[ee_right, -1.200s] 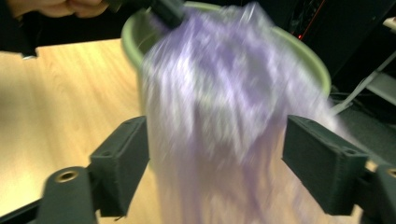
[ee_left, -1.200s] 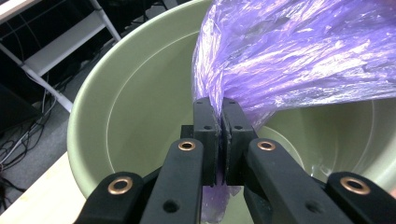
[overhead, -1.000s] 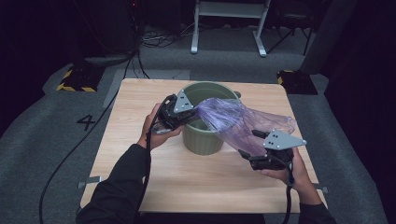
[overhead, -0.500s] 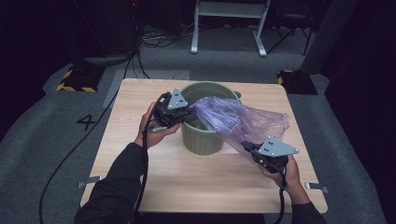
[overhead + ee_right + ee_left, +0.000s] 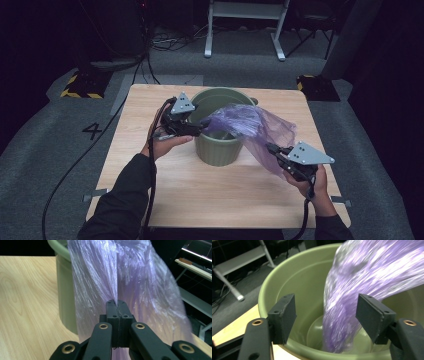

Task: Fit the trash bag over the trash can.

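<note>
Bag (image 5: 252,131), purple and thin, stretches from inside the green bin (image 5: 218,150) on the table (image 5: 130,130) out over its right rim. At the bin's left rim, the left gripper (image 5: 200,127) has just been opening; the bag hangs loose between its spread jaws. The right gripper (image 5: 272,148) is clamped tight on the bag's far end.

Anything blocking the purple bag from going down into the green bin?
Nothing visible. The purple bag already drapes over the rim into the green bin, whose inside looks bare. The right gripper is shut on the bag's outer part; the left gripper has just been opening, its jaws either side of the bag, not pressing it.
</note>
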Action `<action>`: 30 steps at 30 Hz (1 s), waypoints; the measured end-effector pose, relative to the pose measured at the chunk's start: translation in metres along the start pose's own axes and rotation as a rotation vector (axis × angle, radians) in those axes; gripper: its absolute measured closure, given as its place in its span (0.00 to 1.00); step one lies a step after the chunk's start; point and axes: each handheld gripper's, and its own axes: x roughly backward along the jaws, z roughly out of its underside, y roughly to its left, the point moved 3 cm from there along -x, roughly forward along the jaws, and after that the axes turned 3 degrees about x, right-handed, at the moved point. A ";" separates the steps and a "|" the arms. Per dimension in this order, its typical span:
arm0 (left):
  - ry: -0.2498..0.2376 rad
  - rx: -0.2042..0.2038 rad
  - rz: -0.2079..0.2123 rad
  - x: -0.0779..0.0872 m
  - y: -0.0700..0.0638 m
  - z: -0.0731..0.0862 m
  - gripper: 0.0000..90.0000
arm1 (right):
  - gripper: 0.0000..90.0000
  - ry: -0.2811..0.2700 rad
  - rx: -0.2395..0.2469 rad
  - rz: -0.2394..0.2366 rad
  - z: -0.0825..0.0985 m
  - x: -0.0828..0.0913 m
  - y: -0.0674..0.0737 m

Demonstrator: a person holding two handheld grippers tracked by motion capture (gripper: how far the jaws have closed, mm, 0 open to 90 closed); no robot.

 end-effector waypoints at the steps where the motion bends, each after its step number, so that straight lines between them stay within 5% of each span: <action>1: -0.011 -0.002 0.013 0.001 -0.002 -0.001 0.30 | 1.00 -0.001 0.002 0.004 -0.002 0.000 -0.001; 5: -0.037 -0.051 0.062 0.005 -0.017 -0.007 0.25 | 1.00 -0.009 0.017 0.002 -0.015 -0.001 -0.002; 11: -0.011 -0.117 0.086 -0.001 -0.037 -0.015 0.26 | 1.00 -0.024 0.051 -0.003 -0.033 -0.001 0.001; 14: 0.028 -0.159 0.055 -0.008 -0.040 -0.016 0.40 | 1.00 -0.024 0.063 -0.010 -0.039 -0.002 0.003; 18: 0.073 -0.180 0.047 -0.018 -0.040 -0.015 0.70 | 1.00 -0.030 0.072 -0.001 -0.045 -0.001 0.003; 20: 0.094 -0.184 0.032 -0.024 -0.039 -0.015 0.75 | 1.00 -0.039 0.072 0.008 -0.046 0.001 0.002; 25: 0.099 -0.158 0.023 -0.030 -0.037 -0.016 0.67 | 1.00 -0.033 0.067 0.006 -0.047 0.002 -0.001; 30: 0.036 -0.107 0.084 -0.019 -0.036 -0.018 0.40 | 0.99 0.004 0.078 -0.029 -0.049 -0.006 0.000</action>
